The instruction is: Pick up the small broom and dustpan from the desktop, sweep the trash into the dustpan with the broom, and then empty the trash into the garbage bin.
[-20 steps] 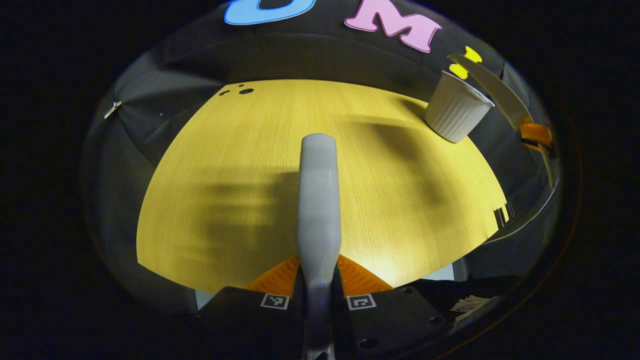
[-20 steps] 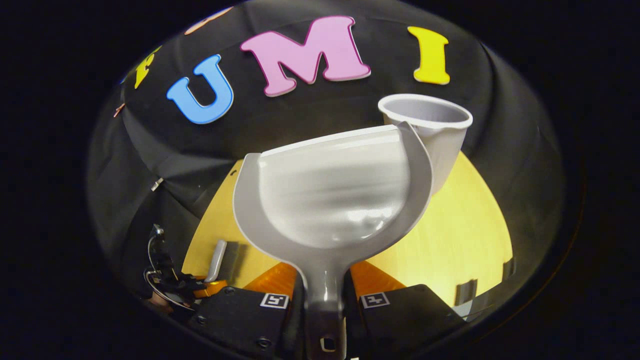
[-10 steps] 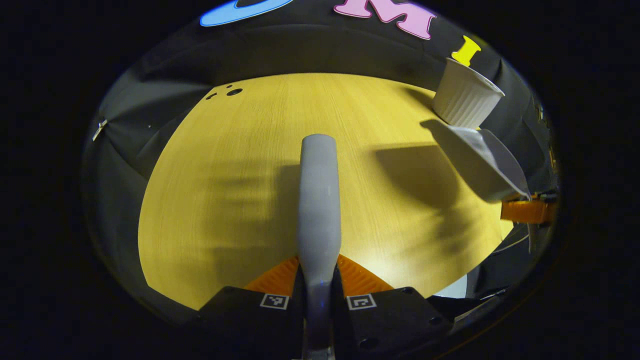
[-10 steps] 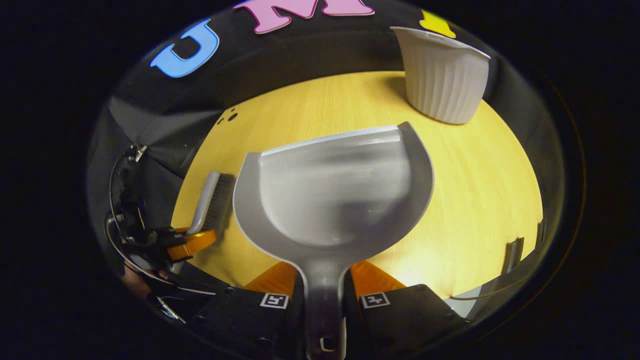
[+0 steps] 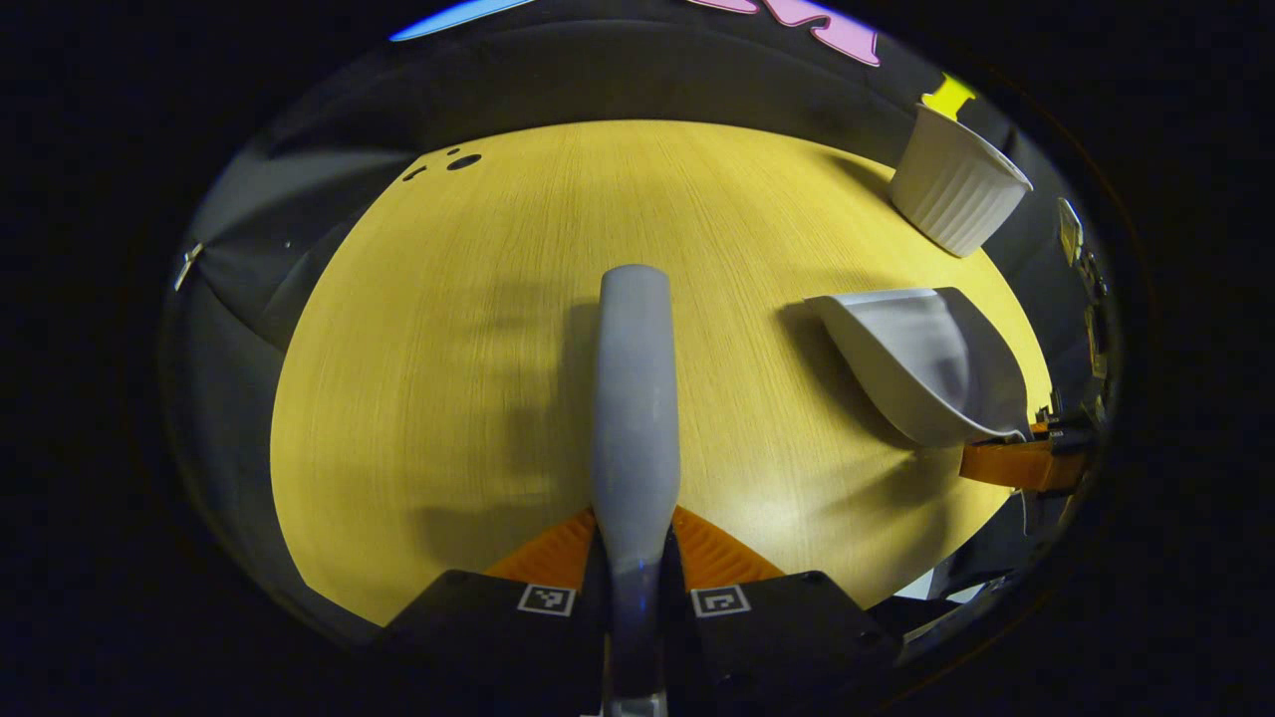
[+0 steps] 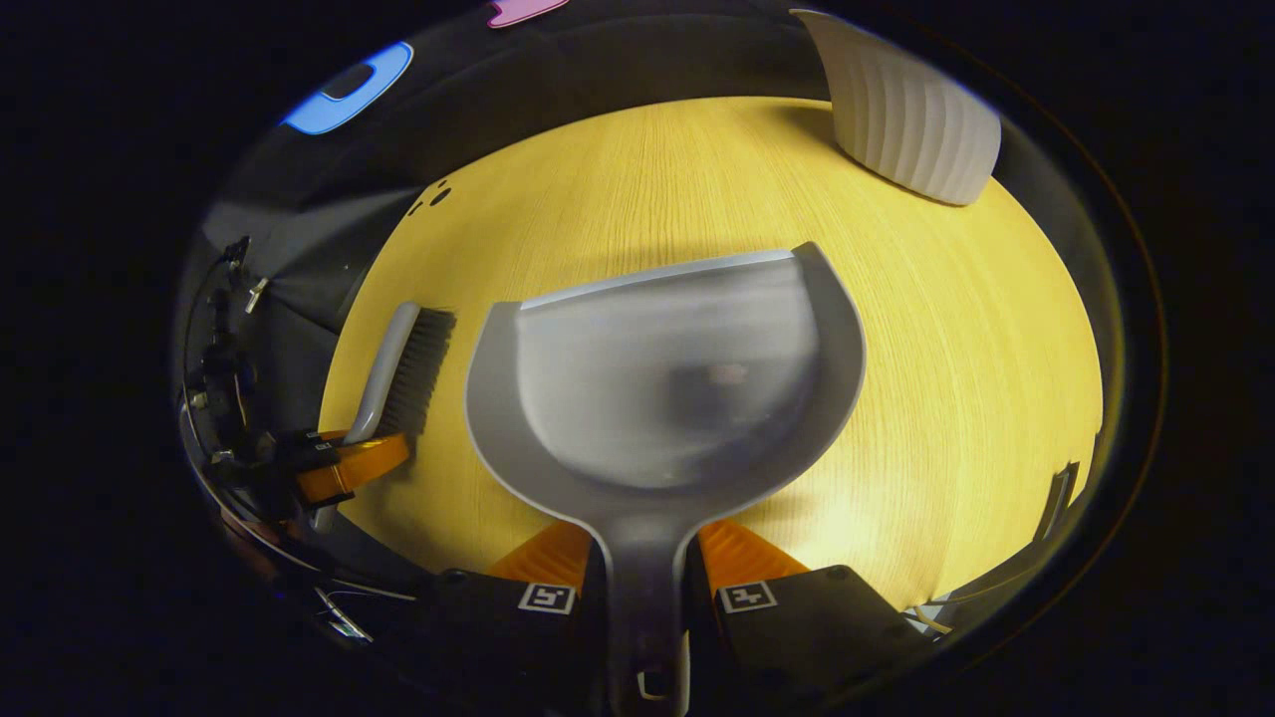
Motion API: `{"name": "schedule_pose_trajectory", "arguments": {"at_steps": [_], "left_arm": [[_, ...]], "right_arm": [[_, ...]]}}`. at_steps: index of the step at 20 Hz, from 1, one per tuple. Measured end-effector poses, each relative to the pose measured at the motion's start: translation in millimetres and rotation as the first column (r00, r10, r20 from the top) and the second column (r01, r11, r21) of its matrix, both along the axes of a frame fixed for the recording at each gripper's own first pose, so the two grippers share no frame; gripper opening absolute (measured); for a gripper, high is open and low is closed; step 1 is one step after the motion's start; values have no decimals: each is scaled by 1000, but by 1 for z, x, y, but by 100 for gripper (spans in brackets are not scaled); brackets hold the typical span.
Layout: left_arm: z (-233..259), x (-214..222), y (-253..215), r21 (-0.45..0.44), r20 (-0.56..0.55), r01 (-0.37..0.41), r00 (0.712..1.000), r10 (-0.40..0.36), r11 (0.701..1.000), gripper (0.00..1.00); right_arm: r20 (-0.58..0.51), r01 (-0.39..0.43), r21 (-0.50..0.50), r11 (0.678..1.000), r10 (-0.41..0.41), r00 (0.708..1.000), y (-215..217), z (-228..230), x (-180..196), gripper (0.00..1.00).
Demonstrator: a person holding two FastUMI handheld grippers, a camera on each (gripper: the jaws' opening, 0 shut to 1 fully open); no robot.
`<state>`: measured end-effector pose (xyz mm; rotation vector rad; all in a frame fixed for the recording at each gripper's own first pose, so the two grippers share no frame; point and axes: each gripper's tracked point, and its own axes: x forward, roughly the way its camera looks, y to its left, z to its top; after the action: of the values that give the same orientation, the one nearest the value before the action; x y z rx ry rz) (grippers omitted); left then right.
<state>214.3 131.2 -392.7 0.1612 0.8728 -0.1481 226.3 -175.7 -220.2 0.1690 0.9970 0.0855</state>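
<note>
Left gripper angles down over the desktop, clamped on the broom handle, centre frame. Right gripper clamps the dustpan handle, bottom centre.

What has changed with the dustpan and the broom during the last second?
The dustpan, tipped at the garbage bin a second ago, has come down low over the desktop, away from the bin. The broom barely moved. Both hand-held grippers keep their grip.
</note>
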Motion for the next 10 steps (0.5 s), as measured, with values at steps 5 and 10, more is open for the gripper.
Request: {"name": "schedule_pose_trajectory", "arguments": {"at_steps": [5,10], "left_arm": [[-3,-1,-6,31,-27,18,999,-17,999,29],[1,-8,-14,5,-18,28,999,-28,1000,29]], "right_arm": [[-27,-9,-14,1000,9,1000,2,-15,0,38],[-20,-32,4,999,32,999,8,-9,0,68]]}}
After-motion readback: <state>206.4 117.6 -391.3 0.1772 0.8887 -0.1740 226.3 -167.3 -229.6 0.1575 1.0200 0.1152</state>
